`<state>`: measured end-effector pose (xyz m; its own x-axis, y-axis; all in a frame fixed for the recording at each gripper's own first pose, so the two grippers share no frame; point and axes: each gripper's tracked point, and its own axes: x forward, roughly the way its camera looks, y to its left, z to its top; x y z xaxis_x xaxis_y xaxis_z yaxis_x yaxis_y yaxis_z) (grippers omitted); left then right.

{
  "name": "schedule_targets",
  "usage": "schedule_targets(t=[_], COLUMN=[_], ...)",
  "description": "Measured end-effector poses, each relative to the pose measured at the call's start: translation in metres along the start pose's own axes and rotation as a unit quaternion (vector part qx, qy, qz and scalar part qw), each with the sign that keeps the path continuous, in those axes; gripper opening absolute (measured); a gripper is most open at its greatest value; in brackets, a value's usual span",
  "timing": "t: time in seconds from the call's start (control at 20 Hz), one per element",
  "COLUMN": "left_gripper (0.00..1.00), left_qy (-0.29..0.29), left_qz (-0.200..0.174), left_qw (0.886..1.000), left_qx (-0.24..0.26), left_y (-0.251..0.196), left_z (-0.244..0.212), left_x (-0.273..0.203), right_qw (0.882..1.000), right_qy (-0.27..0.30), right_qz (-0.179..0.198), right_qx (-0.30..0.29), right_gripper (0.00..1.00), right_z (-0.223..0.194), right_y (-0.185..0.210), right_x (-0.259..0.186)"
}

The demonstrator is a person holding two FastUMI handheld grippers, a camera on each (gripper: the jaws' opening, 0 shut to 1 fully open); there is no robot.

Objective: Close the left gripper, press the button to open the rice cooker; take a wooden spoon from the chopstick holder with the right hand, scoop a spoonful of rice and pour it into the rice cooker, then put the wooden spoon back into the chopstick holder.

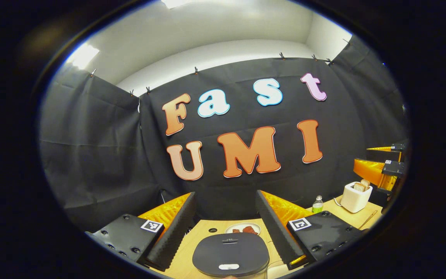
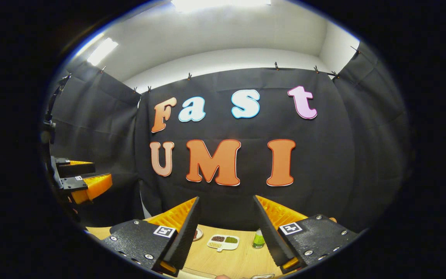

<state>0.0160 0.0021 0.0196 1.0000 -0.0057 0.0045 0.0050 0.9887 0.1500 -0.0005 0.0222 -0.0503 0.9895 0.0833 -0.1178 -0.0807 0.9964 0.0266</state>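
Dark grey and closed, the rice cooker sat on the wooden table directly below the left tool, whose fingers were spread wide with nothing between them. Just behind the cooker lay a small plate with reddish pieces. Off to the right stood a white toaster and a green bottle. The right tool hung open and empty too, above a divided dish and a green can.
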Motion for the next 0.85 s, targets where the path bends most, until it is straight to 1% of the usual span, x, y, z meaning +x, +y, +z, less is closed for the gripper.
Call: schedule_targets(t=[0.15, 0.3, 0.45, 0.5, 0.85], left_gripper=[0.97, 1.00, 1.00, 1.00, 1.00], left_qy=[0.008, 0.009, 0.002, 0.000, -0.005], left_qz=[-0.005, -0.008, -0.007, -0.006, -0.012], left_qw=[1.000, 1.000, 1.000, 1.000, 1.000], left_qx=[-0.005, -0.019, -0.022, -0.023, -0.026], left_y=[-0.006, -0.006, -0.005, -0.009, -0.013], left_z=[-0.007, -0.009, -0.007, -0.008, -0.005], left_x=[-0.001, -0.001, 0.002, -0.006, -0.008], right_qw=[1.000, 1.000, 1.000, 1.000, 1.000], right_qy=[0.001, -0.002, -0.002, -0.001, 0.006], right_qz=[0.010, 0.015, 0.018, 0.019, 0.016], right_qx=[0.002, 0.002, 0.007, 0.008, 0.009], right_gripper=[0.82, 0.82, 0.83, 0.82, 0.82], right_z=[-0.001, 0.000, 0.001, 0.001, -0.005], right_y=[0.009, 0.015, 0.018, 0.020, 0.019], right_x=[0.004, 0.006, 0.008, 0.007, 0.006])
